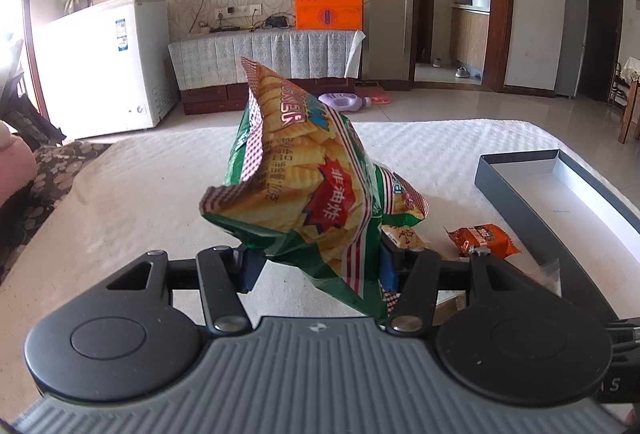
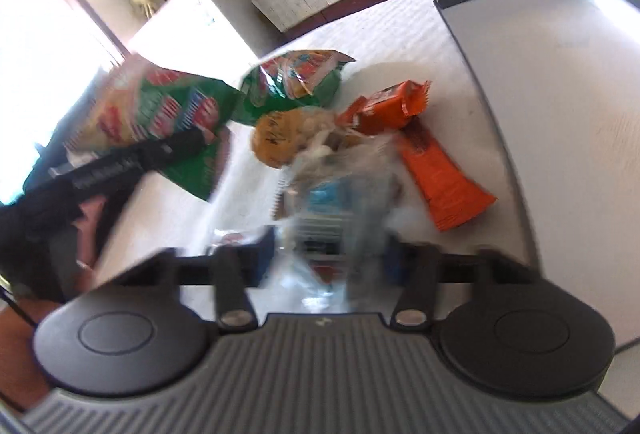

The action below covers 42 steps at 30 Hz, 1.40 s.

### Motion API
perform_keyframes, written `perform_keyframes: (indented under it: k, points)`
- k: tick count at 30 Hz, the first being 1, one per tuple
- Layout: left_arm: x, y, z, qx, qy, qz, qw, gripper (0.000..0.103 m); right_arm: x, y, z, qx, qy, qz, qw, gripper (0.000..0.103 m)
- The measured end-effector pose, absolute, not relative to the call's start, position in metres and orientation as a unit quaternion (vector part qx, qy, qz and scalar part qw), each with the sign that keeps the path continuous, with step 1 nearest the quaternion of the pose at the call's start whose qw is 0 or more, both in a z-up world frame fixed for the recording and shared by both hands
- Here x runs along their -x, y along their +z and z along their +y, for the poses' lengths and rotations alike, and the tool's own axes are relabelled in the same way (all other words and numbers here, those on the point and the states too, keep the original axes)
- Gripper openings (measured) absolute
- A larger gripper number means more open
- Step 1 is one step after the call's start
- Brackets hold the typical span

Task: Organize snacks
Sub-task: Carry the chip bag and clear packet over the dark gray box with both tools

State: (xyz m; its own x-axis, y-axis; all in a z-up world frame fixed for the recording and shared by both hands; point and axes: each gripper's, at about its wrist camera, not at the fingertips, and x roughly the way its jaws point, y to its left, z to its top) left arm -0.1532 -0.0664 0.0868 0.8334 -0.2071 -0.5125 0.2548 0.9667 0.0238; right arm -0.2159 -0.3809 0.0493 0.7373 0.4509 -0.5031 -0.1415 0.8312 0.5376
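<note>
Snacks lie in a loose heap on the white bedspread [image 1: 400,153], and both grippers are loaded. The left gripper [image 1: 320,266] has its fingers pinched on the lower corner of a green chip bag [image 1: 304,185], which stands up clear of the cover, puffy and crinkled. From the right wrist view, blurred by motion, the right gripper [image 2: 328,258] has its fingers closed on a clear plastic packet [image 2: 344,185] with something blue inside; how firm that hold is I cannot tell.

Just to the right sits the grey open box [image 1: 560,185], its floor bare as far as the views show. Near its left wall lie an orange wrapper [image 2: 392,105], a second orange pack [image 2: 444,185], a round tan pastry [image 2: 288,137] and another green bag [image 2: 296,81].

To my eye the step is carrying the held packs to the box. The chip bag is slippery and held by one corner, so it may swing; a slow, level carry suits it best. Bringing it low over the box floor before the fingers part should stop it toppling over the shallow wall. Setting each pack against one end would leave room for the rest.
</note>
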Motion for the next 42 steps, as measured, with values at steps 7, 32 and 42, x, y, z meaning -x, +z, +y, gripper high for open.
perform_keyframes:
  k: [7,32,42]
  points:
    - [0.162,0.099,-0.071,-0.034,-0.129,0.245,0.96,0.061,0.239,0.069,-0.388,-0.207,0.174,0.282,0.92,0.04]
    - [0.184,0.104,-0.222,-0.026,-0.273,0.229,0.934,0.061,0.282,0.082,-0.492,-0.237,0.068,0.239,0.939,0.04]
    - [0.177,0.082,-0.301,-0.061,-0.313,0.242,0.916,0.061,0.27,0.062,-0.511,-0.191,0.029,0.286,0.938,0.04]
